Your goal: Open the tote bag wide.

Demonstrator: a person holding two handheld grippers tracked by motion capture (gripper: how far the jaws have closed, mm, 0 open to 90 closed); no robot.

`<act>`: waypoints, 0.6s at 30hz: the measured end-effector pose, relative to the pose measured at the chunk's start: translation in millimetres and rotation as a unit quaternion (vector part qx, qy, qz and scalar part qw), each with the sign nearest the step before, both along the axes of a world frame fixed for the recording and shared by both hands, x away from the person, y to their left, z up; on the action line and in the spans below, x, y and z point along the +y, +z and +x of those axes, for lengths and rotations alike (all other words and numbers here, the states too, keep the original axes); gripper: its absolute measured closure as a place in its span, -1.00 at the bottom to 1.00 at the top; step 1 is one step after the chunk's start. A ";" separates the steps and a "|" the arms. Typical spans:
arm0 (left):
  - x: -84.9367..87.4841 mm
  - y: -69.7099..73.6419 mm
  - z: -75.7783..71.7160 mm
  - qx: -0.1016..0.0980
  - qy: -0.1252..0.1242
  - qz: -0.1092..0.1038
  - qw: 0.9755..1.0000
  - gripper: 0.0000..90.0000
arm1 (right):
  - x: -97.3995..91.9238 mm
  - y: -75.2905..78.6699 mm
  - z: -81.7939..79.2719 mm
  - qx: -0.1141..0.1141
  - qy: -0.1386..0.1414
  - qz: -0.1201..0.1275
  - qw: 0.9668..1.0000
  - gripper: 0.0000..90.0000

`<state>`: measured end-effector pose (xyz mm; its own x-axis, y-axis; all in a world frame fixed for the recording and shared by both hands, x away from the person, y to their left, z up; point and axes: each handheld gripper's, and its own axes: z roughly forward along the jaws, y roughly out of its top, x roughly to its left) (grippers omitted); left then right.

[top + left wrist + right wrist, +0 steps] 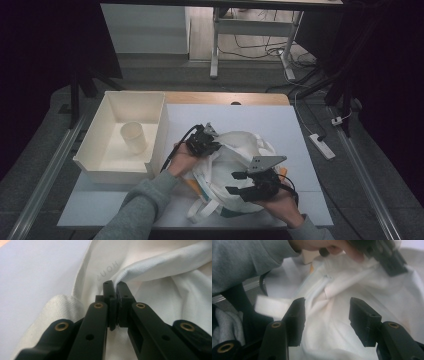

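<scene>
A white cloth bag [227,165] lies crumpled on the near middle of the white surface [280,125], right of a cream tray [110,165] with a cup [134,136] inside. The left tongs [212,134] are pinched tight on a fold of the bag's far rim. The right tongs [239,182] stand half open above the bag's near right side, gripping nothing.

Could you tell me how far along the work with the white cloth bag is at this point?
Done so far: the left claw is shut on a fold of the bag, which lies crumpled on the table. In hand: the right claw stands open over the cloth, gripping nothing. Left: the bag looks neither spread out nor folded, and the cup sits in the tray apart from it.
</scene>
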<state>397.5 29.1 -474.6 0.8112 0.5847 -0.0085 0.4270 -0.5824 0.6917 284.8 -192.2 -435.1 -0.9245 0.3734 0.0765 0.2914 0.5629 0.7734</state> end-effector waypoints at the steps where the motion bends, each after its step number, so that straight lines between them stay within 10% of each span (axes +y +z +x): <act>1: -0.4 -0.1 -0.3 -0.003 0.001 0.002 1.000 0.93 | -0.6 2.5 -0.9 -0.010 -0.003 -0.004 1.000 0.03; 11: -0.8 -0.8 -0.8 -0.003 0.002 -0.001 1.000 0.92 | -23.9 -5.5 35.1 -0.048 -0.116 -0.045 0.991 0.03; 18: -2.4 -2.5 -0.9 -0.003 0.000 0.003 1.000 0.92 | -21.8 -21.1 61.5 -0.066 -0.154 -0.118 0.979 0.17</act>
